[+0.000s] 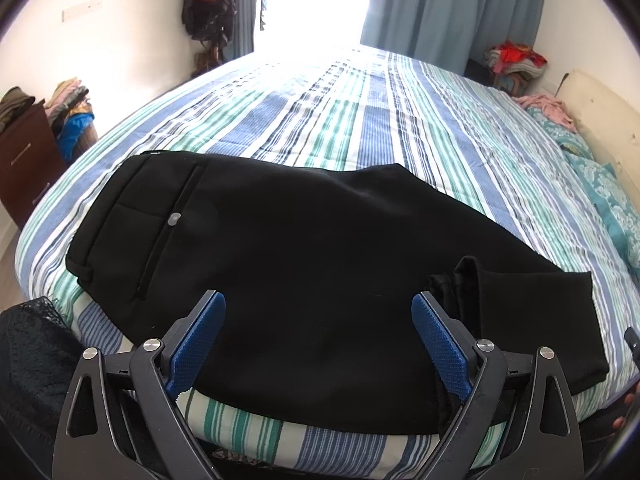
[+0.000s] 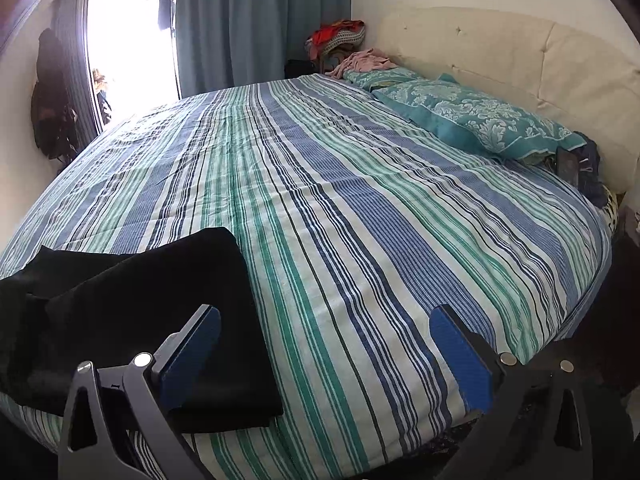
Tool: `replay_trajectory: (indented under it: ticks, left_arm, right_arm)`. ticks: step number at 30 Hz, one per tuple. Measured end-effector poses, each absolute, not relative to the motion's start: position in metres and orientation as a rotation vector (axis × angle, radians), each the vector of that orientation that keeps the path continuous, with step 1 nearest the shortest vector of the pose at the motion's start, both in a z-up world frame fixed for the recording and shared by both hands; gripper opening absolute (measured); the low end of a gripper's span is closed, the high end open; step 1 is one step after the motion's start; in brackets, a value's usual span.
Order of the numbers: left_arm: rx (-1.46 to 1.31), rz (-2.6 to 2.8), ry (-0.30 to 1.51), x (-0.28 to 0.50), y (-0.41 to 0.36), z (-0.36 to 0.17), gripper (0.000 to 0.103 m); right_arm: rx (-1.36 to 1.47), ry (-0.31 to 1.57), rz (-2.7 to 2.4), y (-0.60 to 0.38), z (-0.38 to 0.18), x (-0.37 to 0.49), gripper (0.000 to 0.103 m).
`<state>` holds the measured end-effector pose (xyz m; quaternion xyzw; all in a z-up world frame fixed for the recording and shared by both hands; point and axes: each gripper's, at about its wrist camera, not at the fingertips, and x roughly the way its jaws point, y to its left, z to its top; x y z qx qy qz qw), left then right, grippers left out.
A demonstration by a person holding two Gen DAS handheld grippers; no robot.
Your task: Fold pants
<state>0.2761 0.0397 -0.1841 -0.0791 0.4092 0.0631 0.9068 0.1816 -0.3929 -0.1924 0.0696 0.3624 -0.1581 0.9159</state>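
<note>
Both grippers, left (image 1: 319, 334) and right (image 2: 325, 346), have fingers apart, empty; best to grab the pants (image 1: 280, 264) hem at 3 o'clock and fold toward the waistband at 9 o'clock, smoothing flat on the bed (image 1: 360, 120)

Home bedroom, striped bed (image 2: 360, 220), curtains (image 2: 248, 20)

A big bed (image 2: 360, 208) has a striped sheet in blue, green and white. A teal flowery pillow (image 2: 480, 120) lies at the bed's head edge, beside the cream headboard (image 2: 520, 60). Blue curtains (image 1: 448, 4) hang past the bed's far edge.
</note>
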Motion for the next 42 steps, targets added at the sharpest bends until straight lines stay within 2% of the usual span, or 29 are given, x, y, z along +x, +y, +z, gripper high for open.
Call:
replay_trajectory:
  ticks: [29, 32, 36, 39, 42]
  left_arm:
    - [-0.188, 0.144, 0.893, 0.283, 0.050, -0.186, 0.095]
    - [-0.283, 0.109, 0.883, 0.298, 0.082, -0.161, 0.095]
    - [-0.471, 0.102, 0.830, 0.319, 0.166, -0.123, 0.096]
    - [-0.534, 0.007, 0.943, 0.342, 0.212, -0.125, 0.096]
    - [-0.383, -0.020, 1.084, 0.356, 0.216, -0.143, 0.095]
  right_arm:
    - [0.143, 0.761, -0.308, -0.388, -0.195, 0.185, 0.103]
    - [0.154, 0.754, -0.312, -0.390, -0.193, 0.184, 0.103]
    - [0.165, 0.749, -0.306, -0.393, -0.191, 0.185, 0.103]
    - [0.169, 0.755, -0.296, -0.391, -0.192, 0.187, 0.103]
    - [0.154, 0.755, -0.286, -0.385, -0.192, 0.189, 0.103]
